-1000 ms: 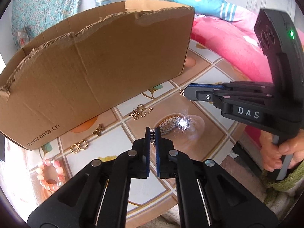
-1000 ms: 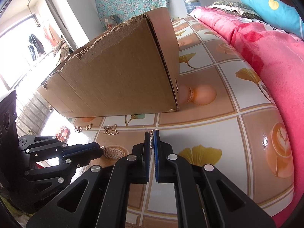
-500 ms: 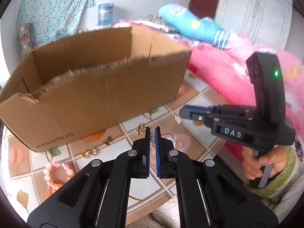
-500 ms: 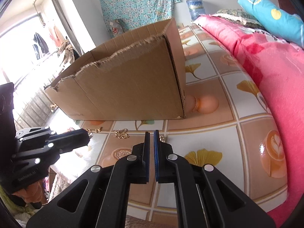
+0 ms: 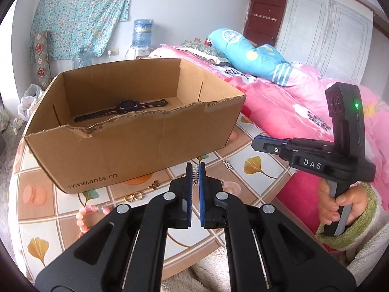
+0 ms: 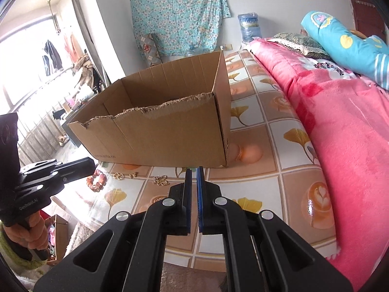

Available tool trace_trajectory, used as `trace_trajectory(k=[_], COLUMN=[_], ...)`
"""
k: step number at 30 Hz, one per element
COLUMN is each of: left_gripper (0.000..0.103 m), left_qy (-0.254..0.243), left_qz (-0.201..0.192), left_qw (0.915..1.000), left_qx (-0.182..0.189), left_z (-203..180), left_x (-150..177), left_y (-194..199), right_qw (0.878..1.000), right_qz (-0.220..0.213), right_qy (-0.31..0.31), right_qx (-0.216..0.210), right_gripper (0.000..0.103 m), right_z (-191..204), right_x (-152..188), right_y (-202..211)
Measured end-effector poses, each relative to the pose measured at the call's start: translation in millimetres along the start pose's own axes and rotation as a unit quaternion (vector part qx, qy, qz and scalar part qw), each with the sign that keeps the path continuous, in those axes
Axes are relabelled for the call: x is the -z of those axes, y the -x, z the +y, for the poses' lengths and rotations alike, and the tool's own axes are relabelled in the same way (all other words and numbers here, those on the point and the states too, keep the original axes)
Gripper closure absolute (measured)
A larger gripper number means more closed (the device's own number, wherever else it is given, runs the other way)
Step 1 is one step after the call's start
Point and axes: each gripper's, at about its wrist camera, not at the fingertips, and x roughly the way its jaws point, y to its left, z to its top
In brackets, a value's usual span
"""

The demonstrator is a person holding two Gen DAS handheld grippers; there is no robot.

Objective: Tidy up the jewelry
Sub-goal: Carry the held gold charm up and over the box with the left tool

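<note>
We have 1 watch [image 5: 121, 108] in the box [image 5: 136, 143], our left hand-held gripper [image 5: 194, 174] pinches a small earring, our right hand-held gripper [image 6: 194, 177] looks closed and empty, and beads [image 5: 83, 216], rings [image 5: 133, 196] and charms wait on the surface [image 5: 257, 170].

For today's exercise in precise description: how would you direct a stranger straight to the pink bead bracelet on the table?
Find the big brown cardboard box printed "www.anta.cn" on the tiled tablecloth. Look in front of its left printed corner, just past the pair of linked gold rings. The pink bead bracelet lies there, partly hidden by the left gripper; it alone is chunky, round pink beads, while its neighbours are small gold metal pieces.
</note>
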Motion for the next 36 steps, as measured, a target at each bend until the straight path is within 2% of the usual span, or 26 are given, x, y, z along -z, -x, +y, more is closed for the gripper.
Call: trace_trajectory(k=[1,2,3,5,11,14,17,19,21,26,31,36], left_gripper=[0.099,0.099,0.099,0.099,0.099,0.099,0.099,0.099,0.099,0.099,0.099,0.099], left_qy=[0.004,0.007,0.01,0.015,0.013,0.016,0.022,0.022,0.023,0.024,0.023,0.029], left_qz=[0.0,0.001,0.002,0.007,0.021,0.021,0.021,0.021,0.02,0.014,0.002,-0.027], left_qw=[1.0,1.0,0.9999,0.9998,0.9997,0.9996,0.9995,0.9995,0.9995,0.9996,0.9997,0.9992], left_qx=[0.002,0.003,0.004,0.009,0.008,0.007,0.01,0.012,0.012,0.009,0.004,0.003], left_z=[2,4,5,7,9,12,14,15,16,17,15,15], left_x=[2,3,4,8,18,20,22,22,23,22,19,6], left_y=[0,1,0,-3,-11,-15,-18,-20,-20,-17,-8,14], right_qw=[1.0,1.0,0.999,0.999,0.996,0.993,0.991,0.991,0.992,0.996,0.998,1.0], right_qz=[0.007,0.021,0.032,0.041,0.058,0.077,0.078,0.085,0.086,0.075,0.054,0.009], right_qy=[-0.005,-0.011,-0.018,-0.019,0.026,0.044,0.067,0.061,0.056,0.01,-0.008,0.008], right_qx=[0.003,0.005,0.009,0.019,0.059,0.075,0.089,0.079,0.076,0.044,0.023,0.002], right_gripper=[0.097,0.09,0.074,0.07,0.07,0.079,0.083,0.093,0.097,0.097,0.097,0.097], right_z=[0,-1,-1,-1,12,14,18,17,16,7,8,26], right_x=[0,0,1,4,6,7,5,3,2,3,-3,-19], right_y=[-3,-10,-17,-27,-53,-66,-70,-71,-70,-60,-35,4])
